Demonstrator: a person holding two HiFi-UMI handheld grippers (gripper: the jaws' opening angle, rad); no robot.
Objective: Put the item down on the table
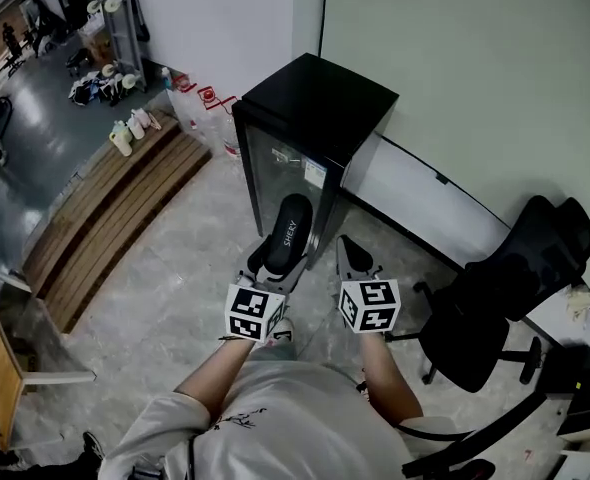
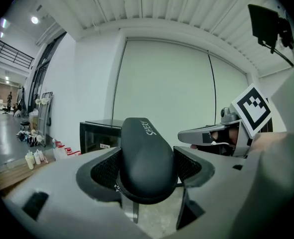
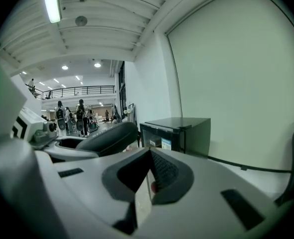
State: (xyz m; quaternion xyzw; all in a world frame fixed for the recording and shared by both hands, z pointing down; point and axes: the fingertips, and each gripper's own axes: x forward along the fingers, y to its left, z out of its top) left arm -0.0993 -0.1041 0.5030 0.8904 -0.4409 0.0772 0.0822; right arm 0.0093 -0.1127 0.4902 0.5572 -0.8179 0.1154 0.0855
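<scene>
Grey floor (image 1: 165, 308) bears black cabinet (image 1: 320, 103) ahead, chair (image 1: 505, 288) rightward; left tool (image 1: 278, 266) grips black case (image 1: 287, 230), right tool (image 1: 353, 258) closed.

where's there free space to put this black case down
The top of the black cabinet is bare. So is the white surface to its right, along the wall, as far as the office chair. The floor between cabinet and wooden platform is open too. Crowded: the platform's far end, where bottles stand, and round the chair.
</scene>
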